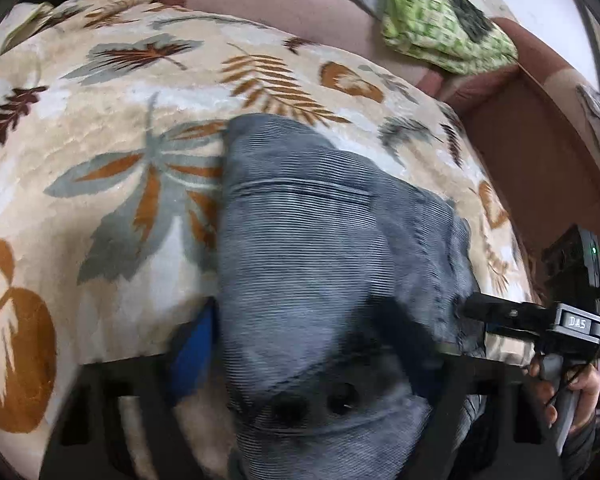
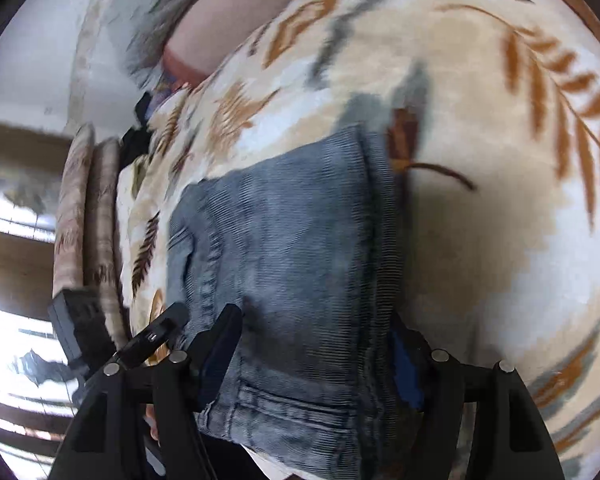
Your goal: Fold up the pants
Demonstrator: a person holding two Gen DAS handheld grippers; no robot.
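Blue-grey jeans [image 1: 320, 248] lie folded on a cream blanket [image 1: 100, 128] with leaf prints. In the left wrist view my left gripper [image 1: 300, 356] has its jaws wide, with the near end of the jeans lying between and over them; a blue pad [image 1: 192, 352] shows at the left. My right gripper [image 1: 472, 320] reaches in from the right and is shut on the jeans' right edge. In the right wrist view the jeans [image 2: 292, 248] fill the span of the right gripper [image 2: 316, 360], and the blanket [image 2: 500, 200] lies beyond.
A green patterned cloth [image 1: 440, 20] lies on the pink and maroon sofa back [image 1: 284, 4]. A maroon sofa side [image 1: 540, 152] is at the right. In the right wrist view rolled cushions [image 2: 88, 208] and a bright window [image 2: 16, 320] are at the left.
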